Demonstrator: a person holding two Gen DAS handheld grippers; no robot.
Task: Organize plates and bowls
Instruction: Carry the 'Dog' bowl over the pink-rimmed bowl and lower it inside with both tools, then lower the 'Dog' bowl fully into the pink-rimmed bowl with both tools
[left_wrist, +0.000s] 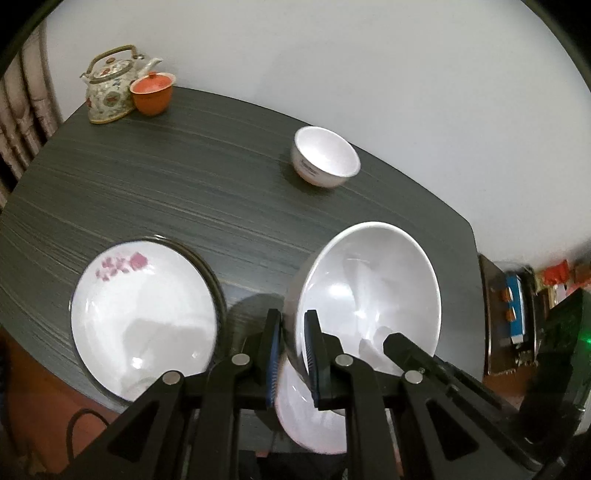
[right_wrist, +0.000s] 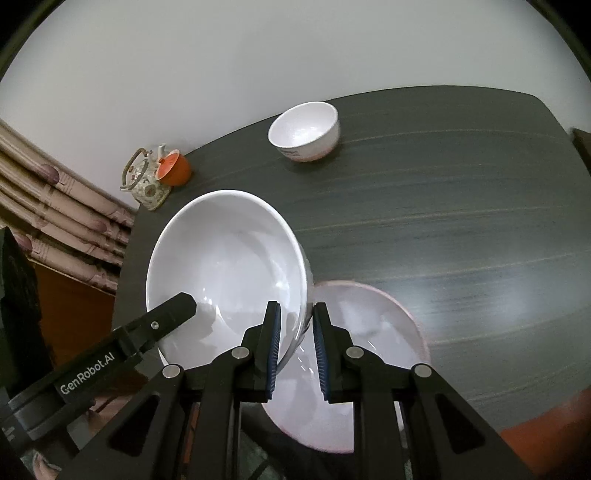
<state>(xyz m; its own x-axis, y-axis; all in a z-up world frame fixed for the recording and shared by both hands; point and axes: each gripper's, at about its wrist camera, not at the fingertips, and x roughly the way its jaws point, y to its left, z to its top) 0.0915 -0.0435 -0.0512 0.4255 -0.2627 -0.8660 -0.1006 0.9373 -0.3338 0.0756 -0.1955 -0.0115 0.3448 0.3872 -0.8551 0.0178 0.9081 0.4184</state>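
Observation:
A large white bowl (left_wrist: 369, 280) (right_wrist: 229, 258) hangs tilted over the table's near edge. My left gripper (left_wrist: 291, 325) is shut on its left rim, one finger inside and one outside. My right gripper (right_wrist: 297, 321) is shut on the opposite rim the same way. Each view shows the other gripper's inner finger inside the bowl. Just under the bowl lies a pinkish-white dish (left_wrist: 306, 417) (right_wrist: 373, 332), partly hidden. A stack of plates (left_wrist: 144, 317), the top one with pink flowers, lies to the left. A small white bowl (left_wrist: 327, 157) (right_wrist: 304, 131) stands upright near the wall.
The dark wood-grain table (left_wrist: 184, 184) (right_wrist: 443, 221) stands against a white wall. A flowered teapot (left_wrist: 110, 85) (right_wrist: 146, 181) and a lidded orange cup (left_wrist: 152, 92) (right_wrist: 175, 170) occupy its far left corner. Curtains (right_wrist: 55, 210) hang beyond. Cluttered furniture (left_wrist: 517, 306) stands to the right.

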